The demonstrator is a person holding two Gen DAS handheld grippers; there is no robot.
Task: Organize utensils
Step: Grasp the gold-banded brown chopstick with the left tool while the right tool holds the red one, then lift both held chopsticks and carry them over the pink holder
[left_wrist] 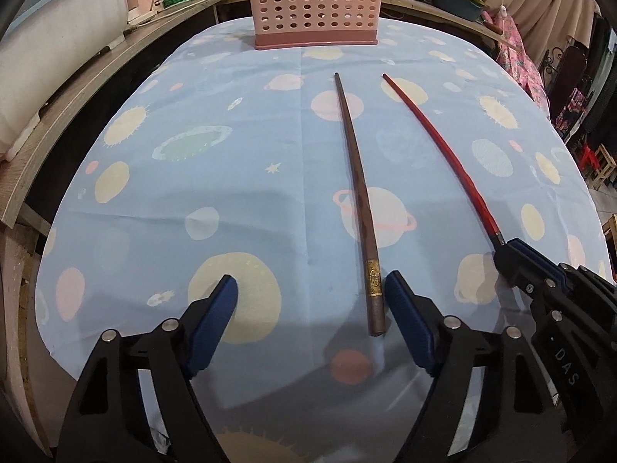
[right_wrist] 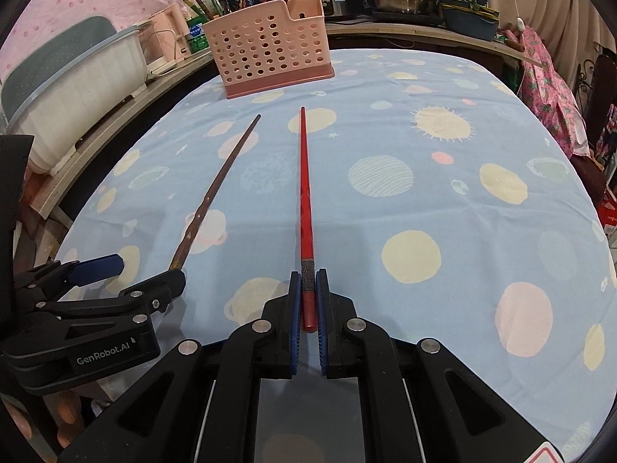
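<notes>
Side by side, a brown chopstick (left_wrist: 360, 200) and a red chopstick (right_wrist: 306, 208) lie on the planet-print table (right_wrist: 482, 231), tips toward the pink perforated holder (right_wrist: 270, 54) at its far edge. The right gripper (right_wrist: 308, 289) clamps the red chopstick's butt; the left gripper (left_wrist: 312, 293) stands open astride the brown one's butt.

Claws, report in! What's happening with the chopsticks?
Right claw shut on red chopstick. Left claw open around brown chopstick. Path to pink basket clear.

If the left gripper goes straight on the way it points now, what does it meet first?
Probably the tablecloth, since the left gripper points steeply down; the brown chopstick lies just inside its right finger.
</notes>
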